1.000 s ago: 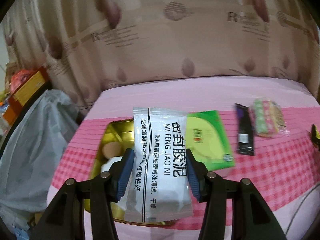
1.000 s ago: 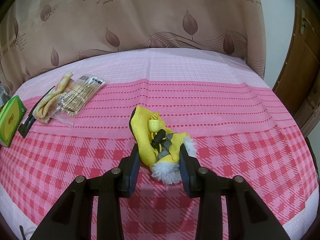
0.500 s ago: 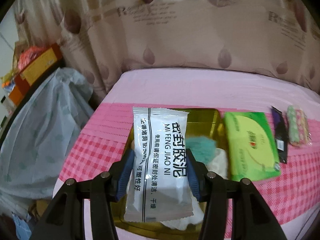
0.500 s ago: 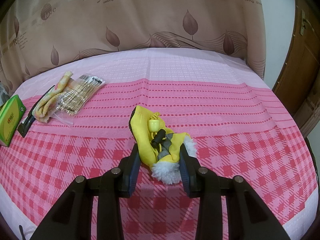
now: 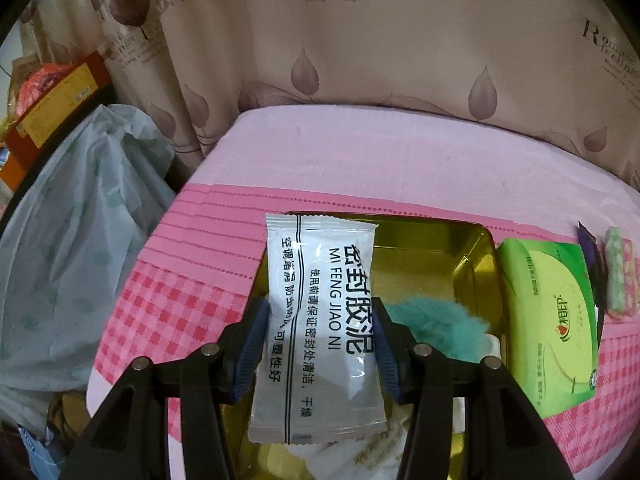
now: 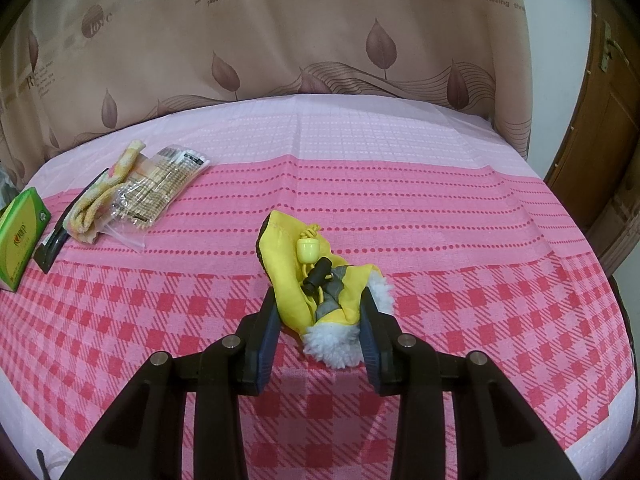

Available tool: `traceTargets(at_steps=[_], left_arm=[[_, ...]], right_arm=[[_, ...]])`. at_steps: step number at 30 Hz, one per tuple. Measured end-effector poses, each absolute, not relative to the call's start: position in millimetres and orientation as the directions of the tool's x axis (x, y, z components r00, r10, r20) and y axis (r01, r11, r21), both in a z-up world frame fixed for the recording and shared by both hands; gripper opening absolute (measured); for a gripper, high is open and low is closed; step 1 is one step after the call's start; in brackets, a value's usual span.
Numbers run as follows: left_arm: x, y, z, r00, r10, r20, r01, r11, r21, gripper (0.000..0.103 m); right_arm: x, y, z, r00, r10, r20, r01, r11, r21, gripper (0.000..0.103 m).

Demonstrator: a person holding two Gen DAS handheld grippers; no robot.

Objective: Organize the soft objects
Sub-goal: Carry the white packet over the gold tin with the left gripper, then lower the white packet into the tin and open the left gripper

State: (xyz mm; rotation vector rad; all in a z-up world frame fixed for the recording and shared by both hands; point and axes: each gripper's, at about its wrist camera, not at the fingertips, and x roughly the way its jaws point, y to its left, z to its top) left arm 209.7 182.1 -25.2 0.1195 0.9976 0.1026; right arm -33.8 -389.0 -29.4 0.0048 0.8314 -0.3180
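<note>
My left gripper (image 5: 320,312) is shut on a white sachet (image 5: 324,360) printed with black text, and the blue pads (image 5: 252,340) press its two long edges. The sachet hangs over the left part of an open gold tin (image 5: 472,240). Inside the tin lie a teal fluffy thing (image 5: 436,328) and some white cloth. In the right wrist view my right gripper (image 6: 320,304) is shut on a yellow fabric pouch (image 6: 288,264) with a white pompom (image 6: 332,344) and a black cord lock. The pouch rests on the pink checked tablecloth (image 6: 480,280).
Right of the tin lie a green tissue pack (image 5: 548,320), a black sachet (image 5: 588,248) and a patterned towel roll (image 5: 620,276). A clear packet of sticks (image 6: 160,188) lies beside them. A grey plastic bag (image 5: 80,240) sits off the table's left edge. A curtain hangs behind.
My left gripper has carried the white sachet leftward and lower, so the tin and green pack now sit further right in its view. The right gripper and yellow pouch have not moved.
</note>
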Motion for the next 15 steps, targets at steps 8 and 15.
traceTargets(at_steps=[8, 15], left_arm=[[226.8, 183.3, -42.3, 0.494, 0.125, -0.86, -0.005, 0.99, 0.141, 0.051], [234.7, 184.5, -56.3, 0.462, 0.136, -0.876, -0.011, 0.989, 0.148, 0.052]], right_arm=[[-32.0, -388.5, -29.7, 0.625, -0.28, -0.729, 0.275, 0.953, -0.131, 0.034], [-32.1, -388.5, -29.6, 0.623, -0.281, -0.73, 0.274, 0.953, -0.132, 0.034]])
